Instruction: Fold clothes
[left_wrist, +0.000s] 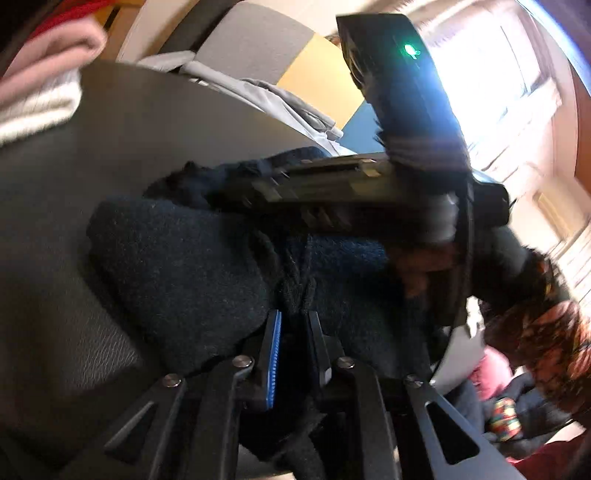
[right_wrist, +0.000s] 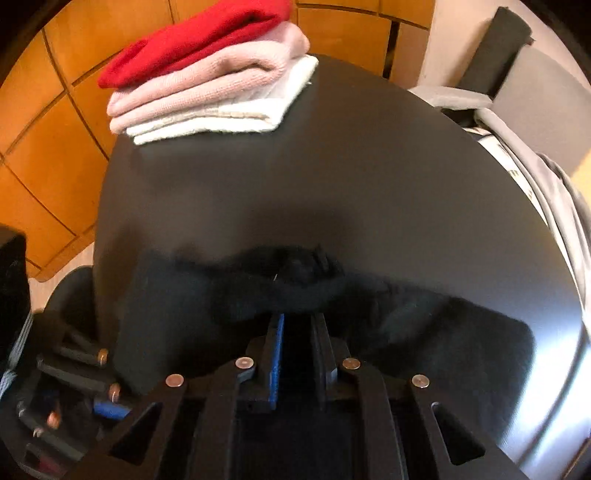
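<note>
Both tools (left_wrist: 293, 317) (right_wrist: 299, 319) on dark garment (left_wrist: 192, 266); no legible writing.

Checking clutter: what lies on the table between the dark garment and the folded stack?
Nothing: in the right wrist view, bare table separates the dark garment from the folded stack.

There were three folded knit garments in one stack (one red (right_wrist: 199, 40), one pale pink (right_wrist: 207, 81), one white (right_wrist: 221, 118)), one dark navy fleece garment (left_wrist: 192, 266) and one round black worktop (right_wrist: 332, 177).
</note>
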